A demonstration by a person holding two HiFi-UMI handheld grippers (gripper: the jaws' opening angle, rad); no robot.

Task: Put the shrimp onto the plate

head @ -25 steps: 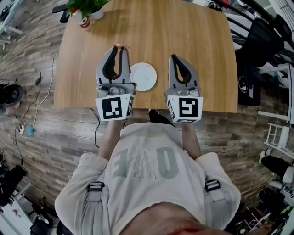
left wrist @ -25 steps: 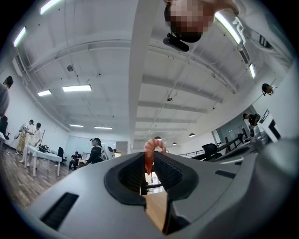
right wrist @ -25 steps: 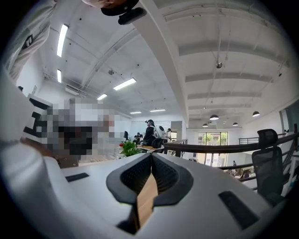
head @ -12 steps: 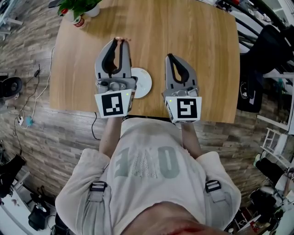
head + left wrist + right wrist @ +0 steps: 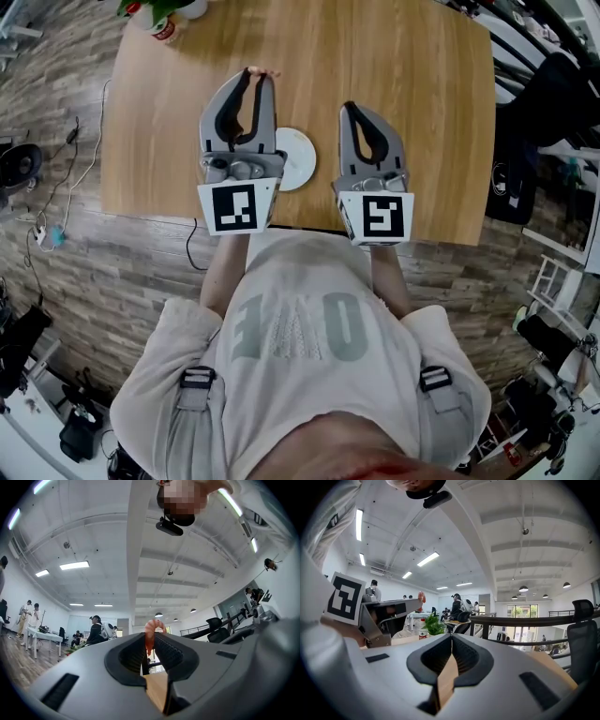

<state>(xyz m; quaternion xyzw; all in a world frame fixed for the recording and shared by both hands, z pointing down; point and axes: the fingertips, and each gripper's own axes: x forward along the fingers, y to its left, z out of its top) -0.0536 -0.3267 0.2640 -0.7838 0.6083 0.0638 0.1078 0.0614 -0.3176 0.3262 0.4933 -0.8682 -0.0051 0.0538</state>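
Lifted slightly, left gripper (image 5: 255,77) points level, jaws pinching the shrimp (image 5: 150,633).

1. Tabletop (image 5: 394,66): pale wood, smooth and matt, with a fine straight grain.
2. Plate (image 5: 300,159): white and smooth with a faint sheen; ceramic or plastic, I cannot tell which.
3. Shrimp (image 5: 150,631): orange-pink and glossy, with a ridged back; it looks like plastic or rubber.
4. Left tongs (image 5: 255,77) and right tongs (image 5: 350,108): grey matt plastic shells; the black pads (image 5: 166,651) are finely ribbed and look rubbery.
5. Cubes (image 5: 232,208): flat, matt black-and-white print.
6. Floor (image 5: 84,272): grey-brown wood planks, matt.
7. Shirt (image 5: 300,375): light cloth, soft and creased.
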